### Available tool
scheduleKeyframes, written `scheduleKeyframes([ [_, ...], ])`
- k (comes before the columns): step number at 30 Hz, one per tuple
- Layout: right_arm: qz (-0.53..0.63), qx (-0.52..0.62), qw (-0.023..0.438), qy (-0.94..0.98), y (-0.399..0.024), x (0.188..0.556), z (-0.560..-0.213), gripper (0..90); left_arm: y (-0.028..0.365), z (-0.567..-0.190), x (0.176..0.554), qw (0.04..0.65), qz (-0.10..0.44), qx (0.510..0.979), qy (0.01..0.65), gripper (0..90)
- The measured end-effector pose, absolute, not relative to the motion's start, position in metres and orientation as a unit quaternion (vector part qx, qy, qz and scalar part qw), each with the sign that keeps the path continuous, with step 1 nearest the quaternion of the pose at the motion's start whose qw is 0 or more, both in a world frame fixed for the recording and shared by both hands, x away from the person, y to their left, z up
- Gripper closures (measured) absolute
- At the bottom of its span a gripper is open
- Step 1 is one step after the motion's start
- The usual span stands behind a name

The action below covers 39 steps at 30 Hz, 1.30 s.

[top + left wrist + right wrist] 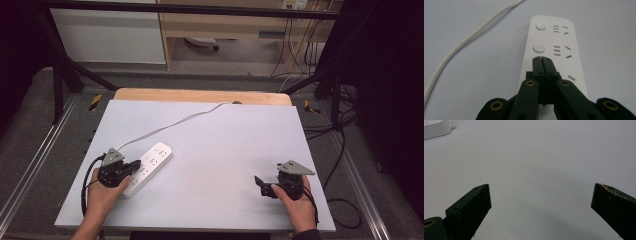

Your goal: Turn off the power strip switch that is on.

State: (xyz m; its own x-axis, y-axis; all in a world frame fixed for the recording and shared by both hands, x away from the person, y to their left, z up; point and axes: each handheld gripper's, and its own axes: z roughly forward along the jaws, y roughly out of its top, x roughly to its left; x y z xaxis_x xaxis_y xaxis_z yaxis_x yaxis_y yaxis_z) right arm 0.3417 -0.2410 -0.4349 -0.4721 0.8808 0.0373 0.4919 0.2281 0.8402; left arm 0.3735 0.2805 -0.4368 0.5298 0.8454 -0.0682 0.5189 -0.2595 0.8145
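Note:
A white power strip lies at the left of the white table top, its white cable running to the far edge. My left gripper is shut, its tips pressed together over the strip. In the left gripper view the shut tips of my left gripper rest just below the second round button of the power strip. At the right, near the front edge, my right gripper is open over bare table; in the right gripper view my right gripper holds nothing, and a corner of the strip shows top left.
The white board lies on a wooden table inside a black frame. Cables trail on the floor at the right. A cabinet and shelf stand behind.

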Motion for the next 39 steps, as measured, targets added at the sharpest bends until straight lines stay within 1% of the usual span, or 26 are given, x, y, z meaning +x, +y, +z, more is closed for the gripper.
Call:
scheduleKeyframes([
  [3,0.42,0.457,0.232,0.749,-0.2412,0.3419,-0.4349,3.4,0.2857,-0.4368,0.3738,0.413,0.203,0.764,0.452,90.0],
  [5,0.42,0.459,0.231,0.748,-0.2412,0.342,-0.4352,3.4,0.2885,-0.4377,0.3745,0.423,0.192,0.761,0.453,90.0],
  [14,0.418,0.457,0.232,0.75,-0.2408,0.3421,-0.4352,3.4,0.2864,-0.437,0.3736,0.415,0.201,0.767,0.446,90.0],
  [30,0.421,0.459,0.233,0.747,-0.2432,0.3412,-0.4339,3.4,0.2888,-0.4379,0.3744,0.425,0.189,0.761,0.453,90.0],
  [39,0.421,0.459,0.235,0.746,-0.2435,0.3407,-0.4332,3.4,0.2857,-0.4368,0.3743,0.412,0.204,0.77,0.443,90.0],
])
